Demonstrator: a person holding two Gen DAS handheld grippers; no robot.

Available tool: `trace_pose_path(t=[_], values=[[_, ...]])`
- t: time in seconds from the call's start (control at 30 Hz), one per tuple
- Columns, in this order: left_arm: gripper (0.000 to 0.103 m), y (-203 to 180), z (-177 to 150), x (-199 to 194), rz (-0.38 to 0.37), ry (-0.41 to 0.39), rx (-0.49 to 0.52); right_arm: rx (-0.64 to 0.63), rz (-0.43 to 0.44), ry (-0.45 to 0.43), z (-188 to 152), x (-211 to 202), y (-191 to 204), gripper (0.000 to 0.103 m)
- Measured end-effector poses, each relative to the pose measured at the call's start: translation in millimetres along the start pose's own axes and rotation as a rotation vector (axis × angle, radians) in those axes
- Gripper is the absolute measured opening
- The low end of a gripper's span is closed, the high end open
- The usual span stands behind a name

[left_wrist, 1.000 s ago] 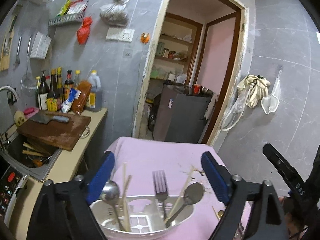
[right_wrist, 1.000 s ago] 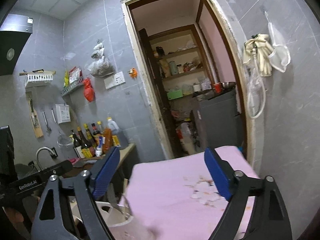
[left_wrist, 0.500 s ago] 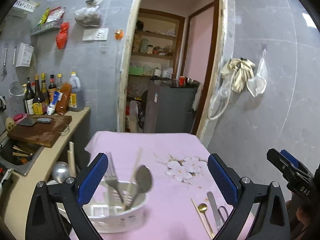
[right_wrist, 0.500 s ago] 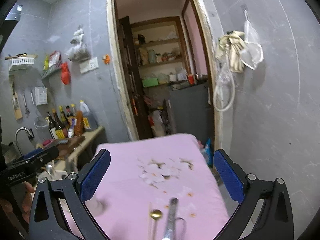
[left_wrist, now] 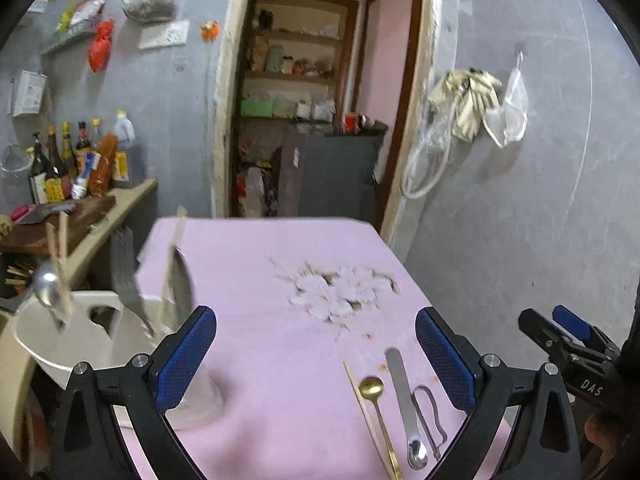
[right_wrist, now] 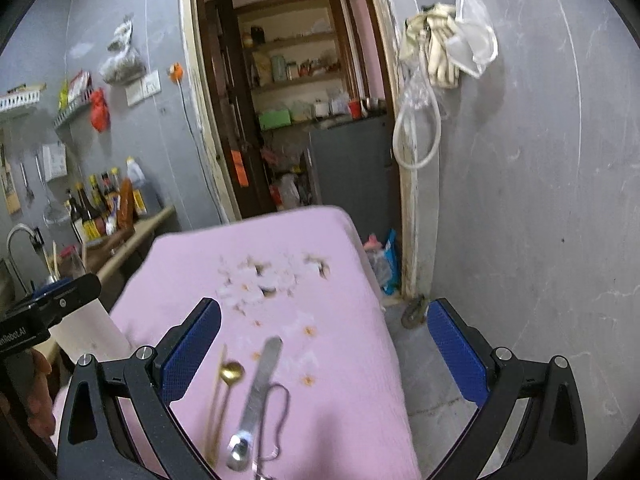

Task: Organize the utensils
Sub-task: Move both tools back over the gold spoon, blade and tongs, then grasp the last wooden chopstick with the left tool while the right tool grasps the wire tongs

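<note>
Silver and gold things lie on the pink cloth point(left_wrist: 256, 360). The silver spoon point(left_wrist: 406, 404) has its bowl near the camera and its flat handle pointing away toward the doorway point(left_wrist: 320, 120). Just left of it, the gold spoon point(left_wrist: 378, 408) points the other way, bowl far and handle near. A thin chopstick point(left_wrist: 362, 400) lies just left of that one, running the same way. A wire loop tool point(left_wrist: 430, 416) lies just right of the silver spoon.

All four lie between the fingers of the left gripper point(left_wrist: 316, 356), closer to its right finger. In the right wrist view they lie nearer the left finger of the right gripper point(right_wrist: 324, 348). Both grippers have just been opening and stand wide open, holding nothing.

Left of the left gripper's fingers stands a white holder point(left_wrist: 76, 340) with a fork, spoons and chopsticks sticking up, blurred.

The right gripper body reads "DAS" point(left_wrist: 592, 388). The left gripper body reads "nRobot.AI" point(right_wrist: 12, 336).

The cloth past the fingertips is open up to a flower print point(left_wrist: 340, 292). Its right edge drops to the floor by the grey wall point(right_wrist: 540, 200).
</note>
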State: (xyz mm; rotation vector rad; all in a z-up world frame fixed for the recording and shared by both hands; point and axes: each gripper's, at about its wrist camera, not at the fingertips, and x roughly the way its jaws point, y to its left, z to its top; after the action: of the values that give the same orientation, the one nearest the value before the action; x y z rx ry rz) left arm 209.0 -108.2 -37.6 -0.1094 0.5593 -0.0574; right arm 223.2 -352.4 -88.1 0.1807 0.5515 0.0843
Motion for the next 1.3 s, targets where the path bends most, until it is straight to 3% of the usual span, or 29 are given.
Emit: trace_pose_path(t=[0.3, 0.67, 0.87, 1.07, 1.3], values=[[0.096, -10.9, -30.5, 47.3, -0.048, 0.153, 0.037, -0.068, -0.004, 0.146, -48.5, 36.8, 4.6, 0.101], [0.061, -7.9, -64.4, 87.5, -0.098, 0.318, 0.025, -0.194, 0.003, 0.231, -65.9, 54.1, 29.2, 0.101], [0.048, -6.4, -69.9, 99.0, -0.151, 0.368, 0.001, -0.265, -0.02, 0.283, -71.4, 60.4, 42.1, 0.101], [0.044, -8.4, -70.3, 103.8, -0.16, 0.381, 0.002, -0.292, -0.086, 0.328, -74.0, 65.9, 46.2, 0.1], [0.031, -13.0, -70.8, 108.7, -0.188, 0.413, 0.017, -0.296, -0.122, 0.337, -74.6, 61.2, 45.8, 0.065]])
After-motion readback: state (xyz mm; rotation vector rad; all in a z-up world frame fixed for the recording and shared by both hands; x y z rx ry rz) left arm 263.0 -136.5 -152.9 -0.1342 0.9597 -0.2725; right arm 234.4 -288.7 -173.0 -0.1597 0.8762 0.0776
